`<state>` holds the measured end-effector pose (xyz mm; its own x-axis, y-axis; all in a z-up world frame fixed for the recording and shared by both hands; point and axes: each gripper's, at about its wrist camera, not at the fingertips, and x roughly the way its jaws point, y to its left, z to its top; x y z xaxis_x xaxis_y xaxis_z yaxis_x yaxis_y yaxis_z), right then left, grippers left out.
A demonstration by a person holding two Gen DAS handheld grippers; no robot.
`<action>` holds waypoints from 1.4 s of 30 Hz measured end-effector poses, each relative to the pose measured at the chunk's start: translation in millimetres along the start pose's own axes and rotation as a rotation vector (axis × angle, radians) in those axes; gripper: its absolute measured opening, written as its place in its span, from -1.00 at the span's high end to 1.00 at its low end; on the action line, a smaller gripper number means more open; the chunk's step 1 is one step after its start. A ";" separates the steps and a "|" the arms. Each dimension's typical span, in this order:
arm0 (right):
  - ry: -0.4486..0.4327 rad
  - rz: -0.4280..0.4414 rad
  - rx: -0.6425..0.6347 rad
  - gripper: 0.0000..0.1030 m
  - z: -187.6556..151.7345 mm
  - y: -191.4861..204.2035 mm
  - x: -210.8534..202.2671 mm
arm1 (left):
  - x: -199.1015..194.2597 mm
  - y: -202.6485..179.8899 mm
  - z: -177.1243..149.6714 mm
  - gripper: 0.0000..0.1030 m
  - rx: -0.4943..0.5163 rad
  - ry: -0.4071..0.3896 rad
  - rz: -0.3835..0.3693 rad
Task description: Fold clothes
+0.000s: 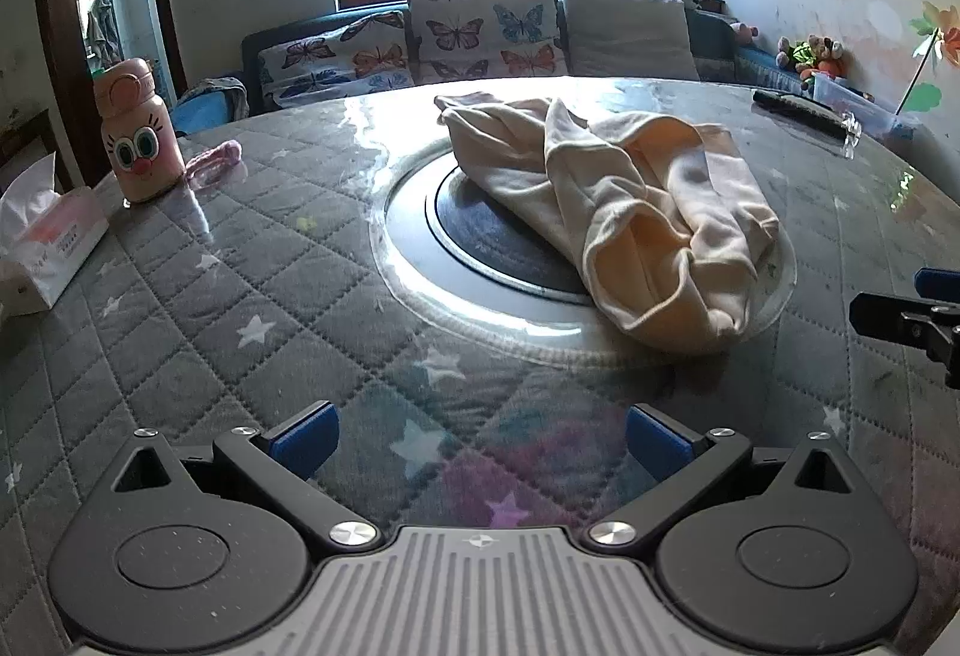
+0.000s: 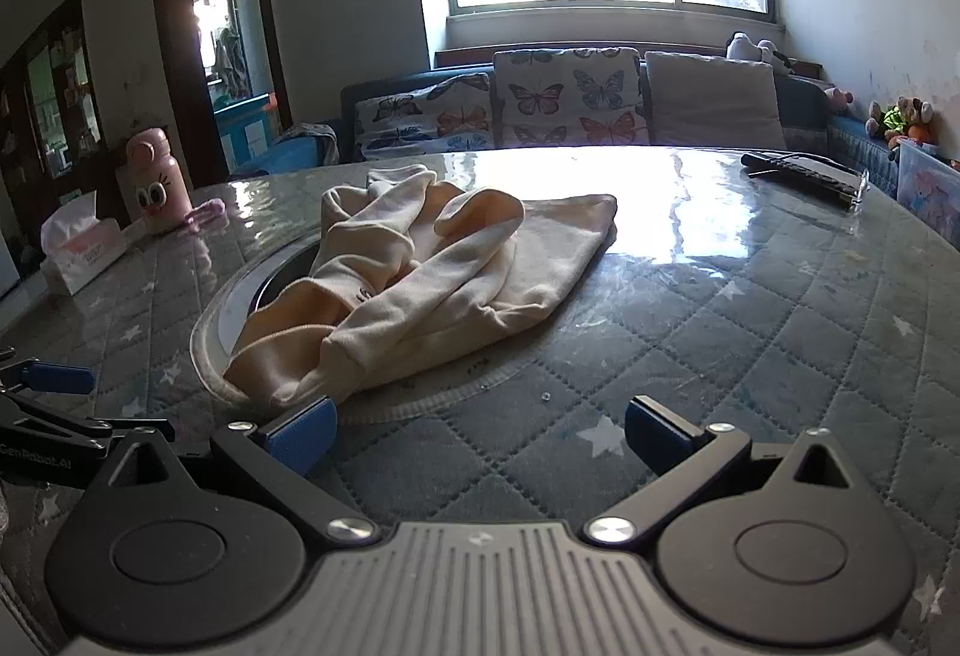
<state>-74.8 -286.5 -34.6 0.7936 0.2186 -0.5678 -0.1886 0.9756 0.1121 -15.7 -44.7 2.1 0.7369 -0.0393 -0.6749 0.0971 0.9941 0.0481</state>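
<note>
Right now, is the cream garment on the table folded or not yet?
Not yet folded. The cream garment lies crumpled in a loose heap over the round insert, its cloth bunched and twisted.

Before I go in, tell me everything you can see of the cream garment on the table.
The cream garment is soft knit-looking cloth, crumpled in a loose heap, not folded, with hemmed openings and tube-like parts showing. It lies on the quilted table, partly over the round inset at the centre. Neither hand-held gripper touches it; both, left and right, are open, short of it.
</note>
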 end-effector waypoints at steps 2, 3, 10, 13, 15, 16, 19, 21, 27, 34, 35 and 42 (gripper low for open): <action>0.000 0.000 0.005 -1.00 1.0 -0.2 1.2 | 0.8 0.1 1.7 -1.00 0.003 0.000 0.000; 0.000 -0.001 0.008 -1.00 1.5 -0.3 1.8 | 1.7 0.1 2.5 -1.00 0.006 0.001 0.000; 0.007 0.000 0.011 -1.00 4.0 0.1 6.1 | 7.2 0.1 7.0 -1.00 0.015 0.012 -0.002; 0.008 0.006 0.004 -1.00 5.1 1.7 7.9 | 8.4 0.7 9.2 -1.00 0.017 0.012 -0.003; 0.010 0.011 0.001 -1.00 6.1 3.6 9.2 | 9.8 1.2 11.0 -1.00 0.016 0.014 -0.003; 0.012 0.014 -0.001 -1.00 6.8 4.4 10.0 | 10.7 1.4 12.2 -1.00 0.016 0.015 -0.002; 0.019 0.020 -0.010 -1.00 8.5 7.3 12.4 | 12.6 1.5 14.9 -1.00 0.018 0.018 -0.003; 0.025 0.021 -0.017 -1.00 9.9 8.8 14.5 | 13.4 1.7 16.7 -1.00 0.022 0.018 -0.003; 0.037 0.024 -0.030 -1.00 16.4 7.9 20.3 | 16.0 3.9 23.1 -1.00 0.022 0.019 -0.001; 0.060 0.027 -0.065 -1.00 29.0 7.2 30.0 | 19.9 6.8 36.4 -1.00 0.038 0.014 0.006; 0.063 0.026 -0.069 -1.00 31.9 6.7 32.5 | 20.6 7.3 39.3 -1.00 0.040 0.011 0.008; 0.082 0.016 -0.070 -1.00 60.5 0.9 57.9 | 29.3 11.6 60.1 -1.00 0.053 0.000 0.016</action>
<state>6.0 -271.9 -18.1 0.7410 0.2290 -0.6313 -0.2432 0.9677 0.0656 47.2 -40.4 27.1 0.7383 -0.0235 -0.6741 0.1206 0.9879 0.0977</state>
